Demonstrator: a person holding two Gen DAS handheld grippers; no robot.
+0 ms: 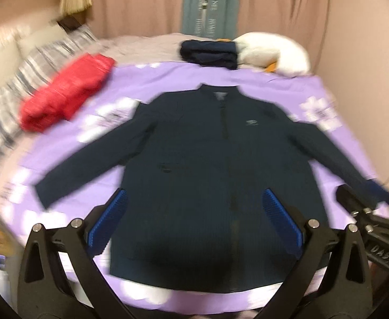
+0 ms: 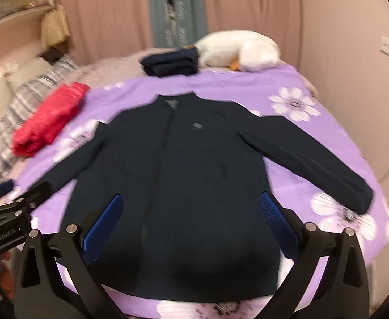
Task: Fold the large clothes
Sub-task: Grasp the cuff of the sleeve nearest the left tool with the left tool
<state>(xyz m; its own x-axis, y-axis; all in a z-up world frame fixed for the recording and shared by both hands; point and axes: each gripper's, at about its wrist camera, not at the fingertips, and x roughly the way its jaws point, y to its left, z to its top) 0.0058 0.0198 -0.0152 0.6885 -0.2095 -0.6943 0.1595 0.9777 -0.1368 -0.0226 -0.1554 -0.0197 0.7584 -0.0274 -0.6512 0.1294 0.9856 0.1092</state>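
Jacket (image 1: pixel 207 159): spread flat on bed (image 1: pixel 287 90), unfolded
Done: dark pile (image 1: pixel 207 53) folded
Left gripper (image 1: pixel 194 223): fingers released
Right gripper (image 2: pixel 191 223): fingers released

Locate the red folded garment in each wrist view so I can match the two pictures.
Left wrist: red folded garment, upper left, on the purple floral bedspread beside the striped pillow.
Right wrist: red folded garment, left of centre, nearer the edge.
Shared landmark: the white plush duck at the far edge.
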